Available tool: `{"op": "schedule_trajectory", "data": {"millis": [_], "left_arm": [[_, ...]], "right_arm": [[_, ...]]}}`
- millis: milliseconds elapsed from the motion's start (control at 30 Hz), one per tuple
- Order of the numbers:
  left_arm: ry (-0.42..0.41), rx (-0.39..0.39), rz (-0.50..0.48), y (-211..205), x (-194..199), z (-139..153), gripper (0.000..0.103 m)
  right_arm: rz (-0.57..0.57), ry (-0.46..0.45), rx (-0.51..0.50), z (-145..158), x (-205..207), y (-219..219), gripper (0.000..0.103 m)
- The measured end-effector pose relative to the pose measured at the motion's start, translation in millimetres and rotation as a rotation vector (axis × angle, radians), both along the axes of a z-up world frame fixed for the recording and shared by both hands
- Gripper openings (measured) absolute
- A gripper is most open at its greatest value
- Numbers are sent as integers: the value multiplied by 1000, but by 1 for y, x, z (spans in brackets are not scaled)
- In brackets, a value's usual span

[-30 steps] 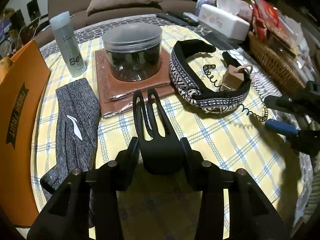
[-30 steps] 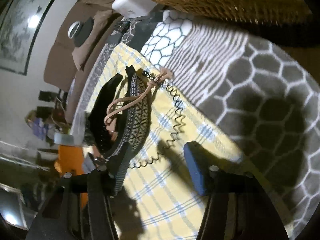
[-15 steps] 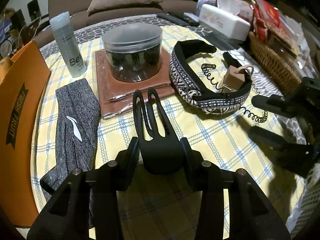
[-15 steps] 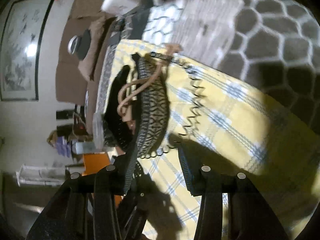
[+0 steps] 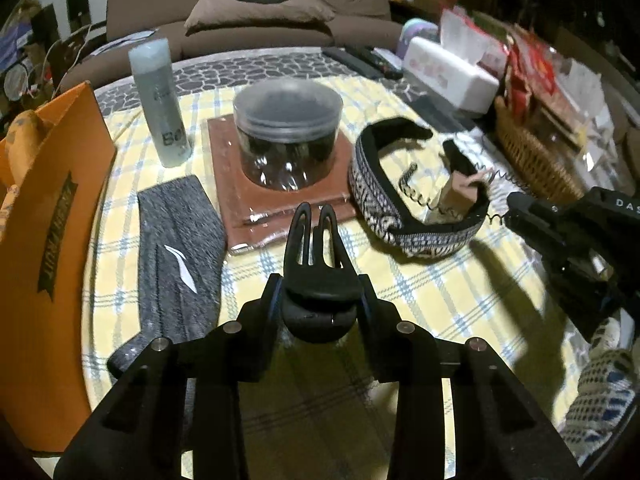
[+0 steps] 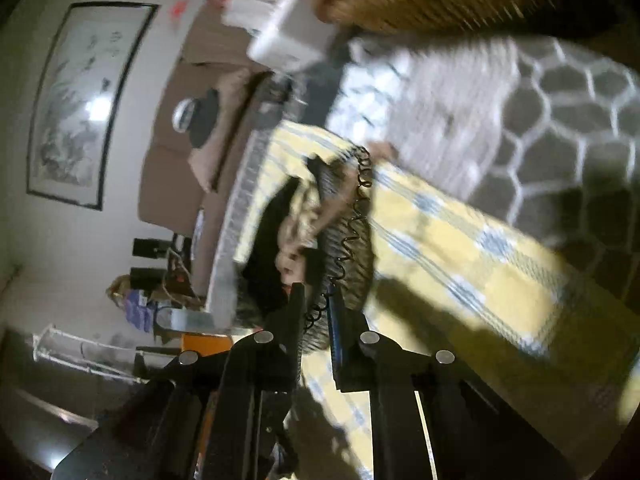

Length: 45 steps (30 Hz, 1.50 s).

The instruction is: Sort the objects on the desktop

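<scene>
- Two hand-held grippers work over a round table [image 5: 432,288] under a yellow checked cloth, each seen from its own wrist camera.
- Left gripper [image 5: 319,300] is clamped on a black hair claw clip [image 5: 318,276], whose prongs point forward beyond the fingertips.
- Ahead of those prongs, a clear round container [image 5: 288,140] of dark items stands on a brown packet [image 5: 244,188].
- Forward and left of the left fingers lie a grey sports headband [image 5: 180,256] and an upright pale bottle [image 5: 158,100]; an orange paper bag [image 5: 48,232] stands at the far left.
- Forward and right of the left fingers, a patterned black-and-white headband [image 5: 384,208] lies curled on the cloth, a tan tag [image 5: 456,196] resting inside its loop.
- Right gripper [image 6: 316,312], its fingers drawn narrow, pinches the near end of a black coiled hair tie [image 6: 352,236], which runs forward from the fingertips across the patterned headband's edge.
- Beyond the right fingers, the view is motion-blurred; a wicker basket [image 5: 536,160] and a white tissue box [image 5: 452,76] sit at the table's far side.
</scene>
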State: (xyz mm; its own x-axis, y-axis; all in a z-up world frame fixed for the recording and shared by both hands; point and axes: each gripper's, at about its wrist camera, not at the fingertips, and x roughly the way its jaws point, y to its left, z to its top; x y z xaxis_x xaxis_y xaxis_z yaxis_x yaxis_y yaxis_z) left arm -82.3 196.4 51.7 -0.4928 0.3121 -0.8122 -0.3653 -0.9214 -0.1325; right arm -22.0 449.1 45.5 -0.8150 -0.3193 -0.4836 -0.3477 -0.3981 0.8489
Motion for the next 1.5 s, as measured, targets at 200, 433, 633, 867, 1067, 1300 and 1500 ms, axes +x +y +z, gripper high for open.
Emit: {"op": "schedule_trajectory", "data": {"millis": [200,433,633,867,1067,1300,1500], "left_arm": [[7,68,15,-12,-4,23,33],[47,129,0,-30,-3,55,33],[84,158,-10,-53,3,83,33],[129,163,4,-95,10,113,33],[167,139,49,-145,14,132,33],[178,113,133,-214,12,136,33],[180,95,198,-268,9,131,33]], "right_arm": [[-23,189,26,34,1,9,7],[23,334,37,64,-2,3,6],[90,383,23,77,-8,-16,6],[174,467,5,106,-18,-54,6],[253,502,-16,122,-32,-101,6],[368,515,-18,133,-48,-165,6],[457,514,-21,135,-60,-219,6]]}}
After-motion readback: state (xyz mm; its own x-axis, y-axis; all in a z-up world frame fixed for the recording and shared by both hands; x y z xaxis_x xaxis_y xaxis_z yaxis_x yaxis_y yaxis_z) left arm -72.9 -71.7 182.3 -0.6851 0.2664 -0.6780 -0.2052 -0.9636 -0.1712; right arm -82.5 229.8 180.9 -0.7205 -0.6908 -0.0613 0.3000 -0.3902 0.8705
